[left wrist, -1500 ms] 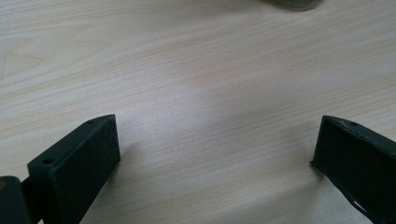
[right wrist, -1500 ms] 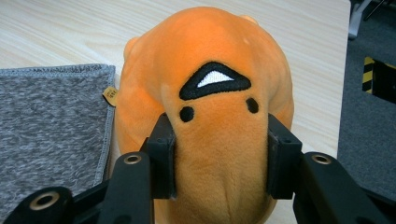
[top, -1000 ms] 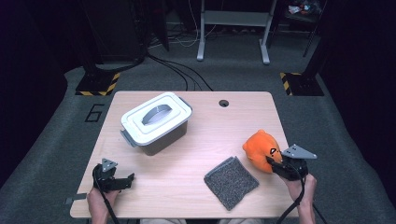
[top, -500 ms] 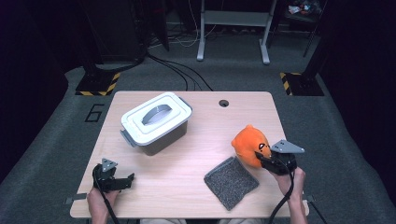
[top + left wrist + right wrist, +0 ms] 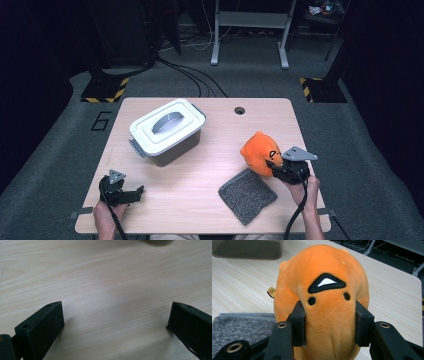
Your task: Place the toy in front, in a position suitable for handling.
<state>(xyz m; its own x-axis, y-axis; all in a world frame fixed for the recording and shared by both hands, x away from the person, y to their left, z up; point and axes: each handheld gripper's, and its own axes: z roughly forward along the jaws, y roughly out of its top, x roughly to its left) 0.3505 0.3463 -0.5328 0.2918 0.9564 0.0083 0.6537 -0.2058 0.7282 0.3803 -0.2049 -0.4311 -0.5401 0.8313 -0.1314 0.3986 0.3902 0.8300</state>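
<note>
An orange plush toy (image 5: 257,151) (image 5: 324,305) with black face markings is held just above the table at the right, and my right gripper (image 5: 274,165) (image 5: 329,326) is shut on it, its pads pressed into the soft sides. Beside it lies a grey felt mat (image 5: 247,195) (image 5: 239,330). My left gripper (image 5: 134,192) (image 5: 115,322) rests near the front left edge, open, with bare wood between its jaws.
A grey storage box with a white handled lid (image 5: 167,131) stands at the middle left of the wooden table (image 5: 220,130). A small round hole (image 5: 239,110) sits near the far edge. Cables and stand legs lie on the floor beyond.
My right gripper has carried the orange plush toy leftward, toward the middle of the table and over the grey mat's far corner. The left gripper has stayed put.
</note>
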